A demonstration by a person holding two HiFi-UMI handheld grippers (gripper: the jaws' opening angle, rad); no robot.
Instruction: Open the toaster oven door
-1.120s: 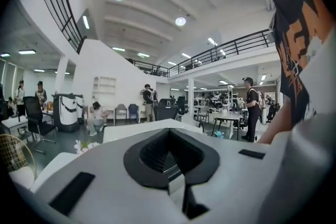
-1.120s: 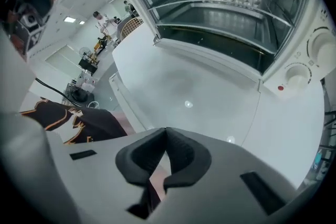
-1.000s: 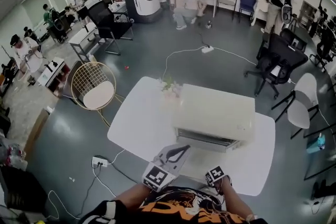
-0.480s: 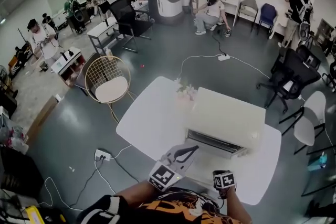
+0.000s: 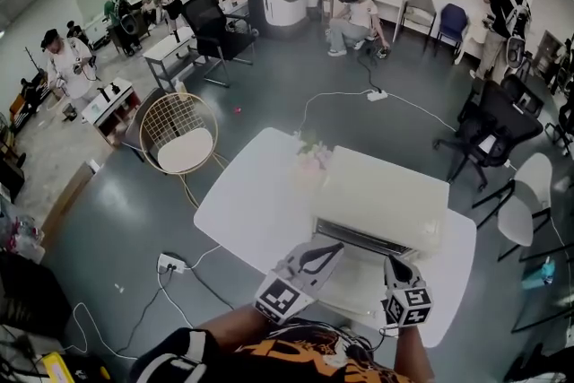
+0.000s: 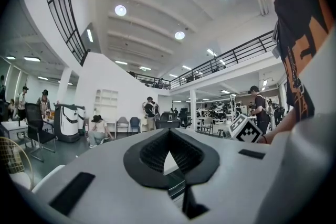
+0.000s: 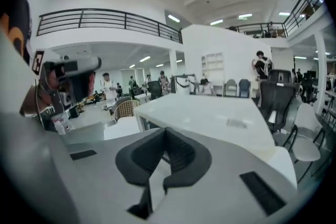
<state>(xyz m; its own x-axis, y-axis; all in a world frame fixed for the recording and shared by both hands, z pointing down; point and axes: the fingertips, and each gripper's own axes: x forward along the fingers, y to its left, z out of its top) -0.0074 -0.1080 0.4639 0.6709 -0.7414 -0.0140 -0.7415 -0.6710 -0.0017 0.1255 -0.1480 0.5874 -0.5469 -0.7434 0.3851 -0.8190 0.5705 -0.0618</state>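
Observation:
The cream toaster oven point(image 5: 381, 197) stands on a white table point(image 5: 247, 211), its dark front slot facing me. Whether its door is down, I cannot tell from the head view. My left gripper point(image 5: 330, 248) is shut, its tips just short of the oven's front left corner, and nothing is in it. My right gripper point(image 5: 395, 263) is also shut and empty, close before the oven's front right part. In the left gripper view the jaw tips point(image 6: 169, 131) meet. In the right gripper view the tips point(image 7: 166, 129) meet below the oven's flat top point(image 7: 210, 113).
A small bunch of pale flowers point(image 5: 312, 155) sits on the table behind the oven's left corner. A wire chair point(image 5: 179, 139) stands left of the table; office chairs point(image 5: 489, 126) and a white chair point(image 5: 520, 211) stand to the right. A power strip point(image 5: 170, 263) with cables lies on the floor.
My right gripper has come up from beside my body to the oven's front right. The left gripper has edged forward toward the oven front.

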